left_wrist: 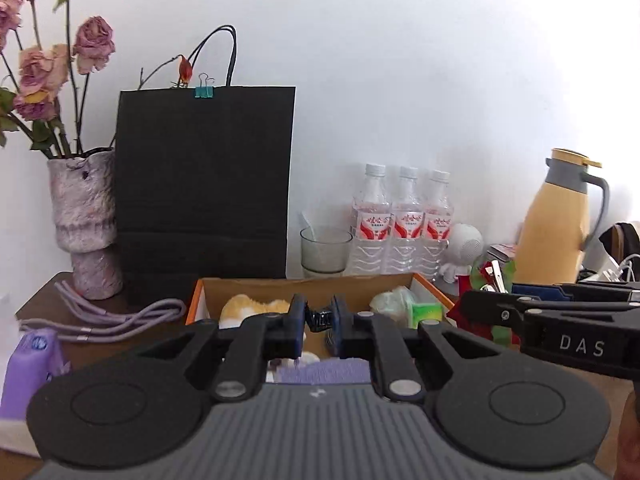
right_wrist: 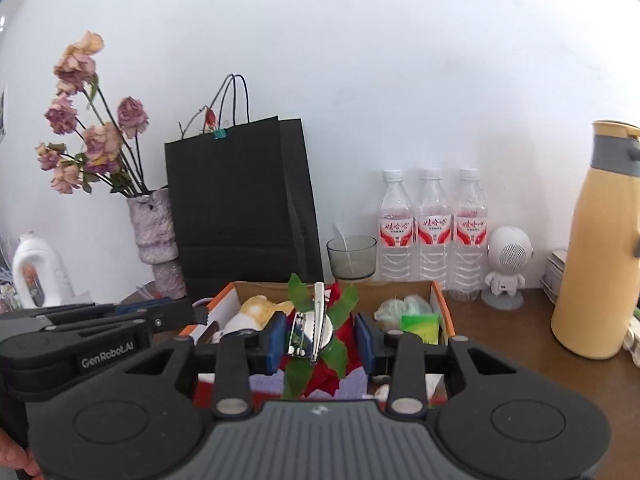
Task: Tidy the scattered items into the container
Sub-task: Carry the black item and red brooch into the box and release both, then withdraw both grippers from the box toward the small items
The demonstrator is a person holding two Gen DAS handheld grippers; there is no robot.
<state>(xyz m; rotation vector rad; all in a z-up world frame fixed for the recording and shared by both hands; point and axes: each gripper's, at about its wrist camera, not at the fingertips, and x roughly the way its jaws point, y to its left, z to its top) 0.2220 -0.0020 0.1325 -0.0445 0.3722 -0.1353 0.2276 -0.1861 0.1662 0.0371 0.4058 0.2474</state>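
Note:
An orange-rimmed cardboard box (left_wrist: 195, 297) (right_wrist: 445, 307) sits on the brown table and holds a yellow-white plush (left_wrist: 244, 307), a pale green bag (right_wrist: 400, 306) and a green packet (left_wrist: 430, 312). Over the box, my left gripper (left_wrist: 318, 322) is shut on a small black clip-like item (left_wrist: 319, 319). My right gripper (right_wrist: 320, 338) is beside it on the right, shut on a red flower hair clip (right_wrist: 320, 320) with green leaves and a silver metal clip. Each gripper also shows in the other's view: the right gripper (left_wrist: 494, 300), the left gripper (right_wrist: 180, 314).
Behind the box stand a black paper bag (left_wrist: 204, 184), a glass (left_wrist: 325, 250), three water bottles (left_wrist: 404, 220) and a white robot figure (right_wrist: 507, 268). A vase of dried roses (left_wrist: 86, 216) and a purple cable (left_wrist: 120, 318) are left, a yellow jug (right_wrist: 596, 248) right.

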